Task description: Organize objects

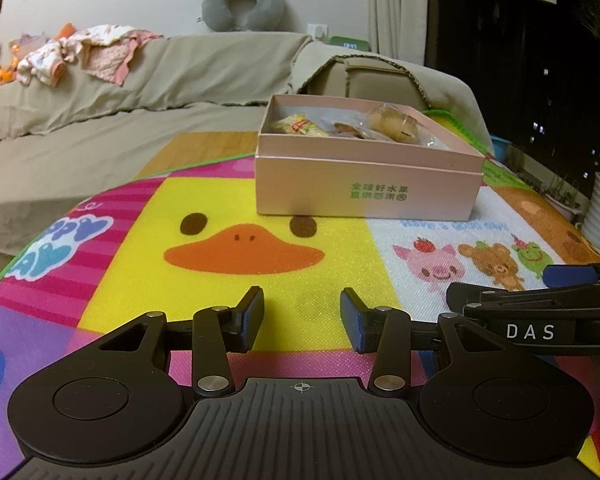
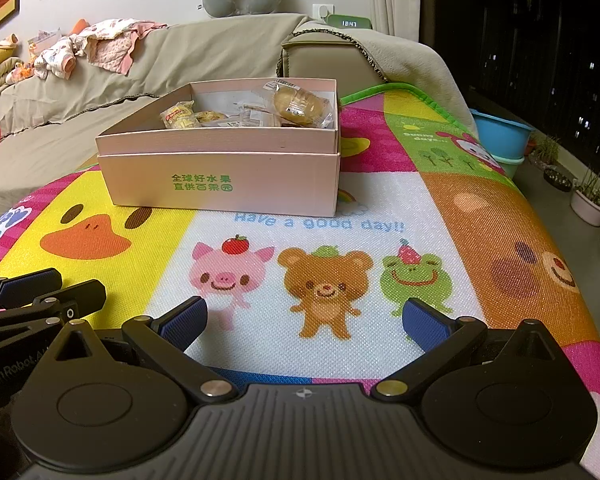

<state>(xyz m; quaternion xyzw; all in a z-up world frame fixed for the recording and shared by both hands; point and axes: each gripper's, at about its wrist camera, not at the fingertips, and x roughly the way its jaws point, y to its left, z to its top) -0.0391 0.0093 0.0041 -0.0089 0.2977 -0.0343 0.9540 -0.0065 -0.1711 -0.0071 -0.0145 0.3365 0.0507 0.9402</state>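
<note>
Seen from the left wrist, the left gripper [image 1: 302,314] hovers with its jaws parted and empty over the yellow duck panel of a cartoon play mat [image 1: 228,200], while one pink box [image 1: 366,168] sits on the mat ahead near one sofa [image 1: 100,92], holding at least three wrapped snacks [image 1: 392,124]. From the right wrist, the right gripper [image 2: 306,320] holds its jaws wide and empty above the mat's three printed animals, a pig, a bear and a frog, with the same single box beyond and to the left, and two stacked basins [image 2: 500,140] beside the mat at right.
</note>
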